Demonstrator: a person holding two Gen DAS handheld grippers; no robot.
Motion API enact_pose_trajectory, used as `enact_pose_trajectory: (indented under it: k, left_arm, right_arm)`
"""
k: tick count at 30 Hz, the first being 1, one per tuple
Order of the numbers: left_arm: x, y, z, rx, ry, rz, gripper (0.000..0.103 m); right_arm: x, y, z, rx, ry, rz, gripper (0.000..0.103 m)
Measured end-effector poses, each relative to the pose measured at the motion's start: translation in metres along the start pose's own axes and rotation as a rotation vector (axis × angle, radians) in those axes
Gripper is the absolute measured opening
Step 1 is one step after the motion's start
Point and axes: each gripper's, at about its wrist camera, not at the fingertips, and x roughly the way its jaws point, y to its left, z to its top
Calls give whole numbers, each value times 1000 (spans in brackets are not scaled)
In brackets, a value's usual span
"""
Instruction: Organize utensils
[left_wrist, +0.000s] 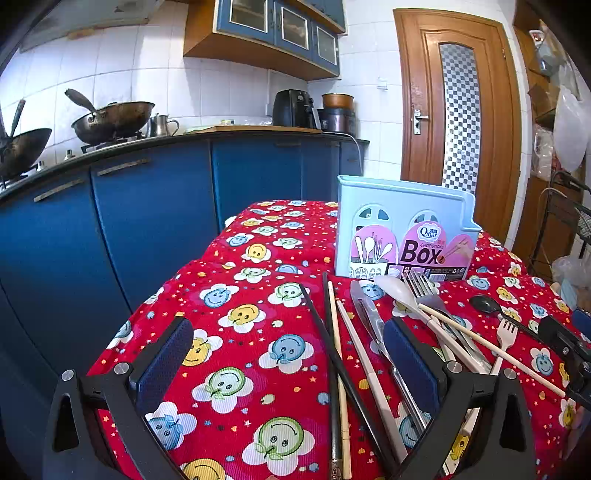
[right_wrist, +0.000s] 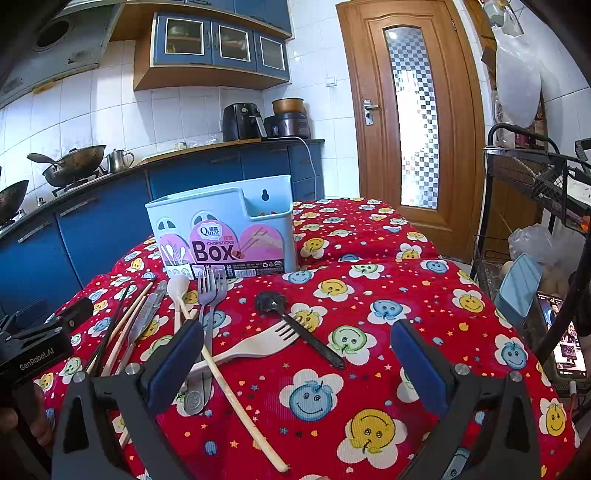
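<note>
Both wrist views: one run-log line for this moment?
left gripper: open, empty | right gripper: open, empty | utensils: loose on tablecloth | chopsticks box: upright behind them

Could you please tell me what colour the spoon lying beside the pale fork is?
The small plastic spoon is black, seen best in the right wrist view.

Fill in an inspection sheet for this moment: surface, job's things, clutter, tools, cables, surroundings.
Surface: table under a red smiley-print cloth.
Job's things: blue chopsticks box upright at the far side; in front of it, loose on the cloth, lie chopsticks, a white spoon, metal forks, a pale fork and a black spoon, several crossing.
Clutter: nothing seen on the cloth.
Tools: left tool open, empty; right tool open, empty.
Cables: white cord down the counter front.
Surroundings: woks, blue cabinets, wooden door, wire rack.
</note>
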Motion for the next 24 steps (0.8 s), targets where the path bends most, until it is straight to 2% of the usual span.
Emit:
enact_pose_trajectory:
  k: [24]
  left_arm:
    - [-1,2,-1,1,-1,-1,102]
  right_arm:
    - [0,0,0,1,1,0,103]
